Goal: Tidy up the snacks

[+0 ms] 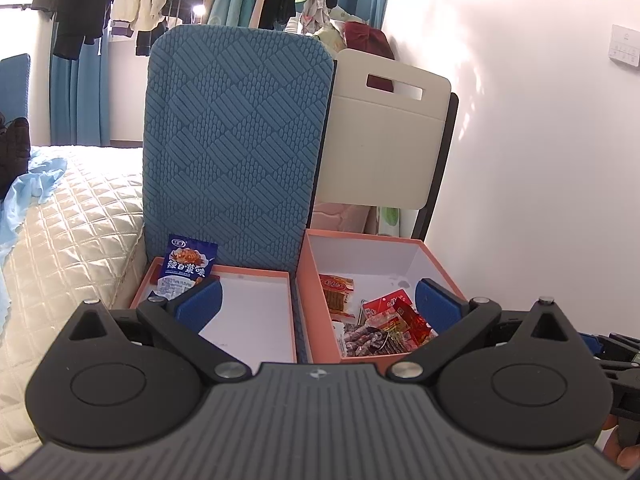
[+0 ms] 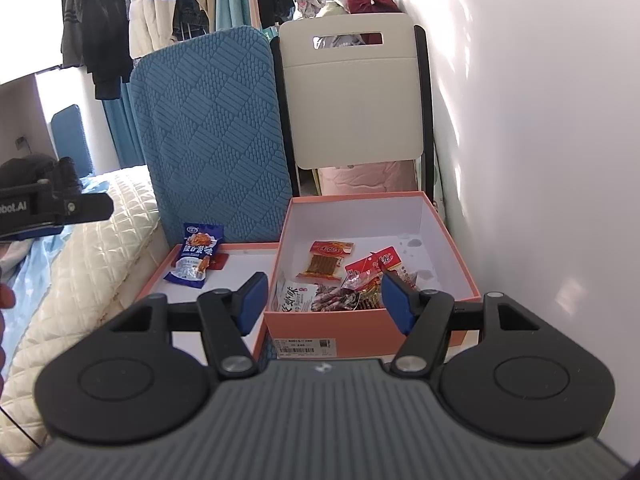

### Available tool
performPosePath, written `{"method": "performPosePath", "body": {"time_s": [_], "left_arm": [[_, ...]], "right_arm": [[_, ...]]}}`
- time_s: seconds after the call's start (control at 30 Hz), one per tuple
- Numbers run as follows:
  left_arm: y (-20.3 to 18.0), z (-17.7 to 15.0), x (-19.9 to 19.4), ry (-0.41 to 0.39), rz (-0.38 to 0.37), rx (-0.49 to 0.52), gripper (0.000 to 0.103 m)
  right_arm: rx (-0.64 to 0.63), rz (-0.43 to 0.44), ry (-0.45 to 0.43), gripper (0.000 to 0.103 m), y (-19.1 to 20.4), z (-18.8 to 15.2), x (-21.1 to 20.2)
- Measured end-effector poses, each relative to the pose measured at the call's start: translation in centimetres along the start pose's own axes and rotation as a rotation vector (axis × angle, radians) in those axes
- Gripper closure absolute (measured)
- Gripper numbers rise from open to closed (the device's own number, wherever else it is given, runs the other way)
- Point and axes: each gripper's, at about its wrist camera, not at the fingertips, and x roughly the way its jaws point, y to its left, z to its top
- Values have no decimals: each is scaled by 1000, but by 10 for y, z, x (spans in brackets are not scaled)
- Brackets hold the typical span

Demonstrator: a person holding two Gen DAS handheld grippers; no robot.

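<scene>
An orange box (image 2: 372, 322) holds several snack packets: an orange strip packet (image 2: 327, 262), red packets (image 2: 374, 268) and a white packet (image 2: 294, 296). Its shallow lid (image 2: 248, 258) lies to the left with a blue snack packet (image 2: 196, 256) leaning at its far left corner. In the left wrist view the box (image 1: 316, 312), the lid (image 1: 256, 312) and the blue packet (image 1: 186, 266) also show. My left gripper (image 1: 318, 300) is open and empty, above both containers. My right gripper (image 2: 322, 304) is open and empty, over the box's near edge.
A blue textured cushion (image 2: 216, 136) stands behind the lid. A cream chair back (image 2: 352, 96) stands behind the box. A white wall (image 2: 540, 160) runs along the right. A quilted bed (image 2: 80, 264) lies to the left. The left gripper's body (image 2: 44, 204) shows at the far left.
</scene>
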Motion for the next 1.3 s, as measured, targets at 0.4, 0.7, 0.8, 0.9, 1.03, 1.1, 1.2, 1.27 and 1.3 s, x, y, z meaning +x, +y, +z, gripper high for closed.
{"method": "performPosePath", "body": {"time_s": [0.4,0.7,0.8,0.9,1.03,1.1,1.2,1.27,1.3], "left_arm": [[1,1,0,2,3,-1,0],[-2,2,-2,-6,9,1,0],[-2,1,-1,-2,17,2,0],[-3,1,0,4,23,2,0],[-2,1,1,14,26,2,0],[-2,1,2,15,24,1,0],[-2,2,2,17,25,1,0],[-2,2,3,21,25,2,0],[-2,2,3,22,25,2,0]], "right_arm": [[0,-1,-2,38,-2,0,1],[-2,-2,-1,38,-2,0,2],[-2,-1,-1,38,-2,0,2],[-4,-2,0,38,-1,0,2],[1,-4,4,38,-3,-1,2],[2,-4,5,38,-3,-1,2],[2,-7,5,38,-3,-1,2],[4,-7,7,38,-4,-1,2],[4,-7,8,38,-4,-2,2]]}}
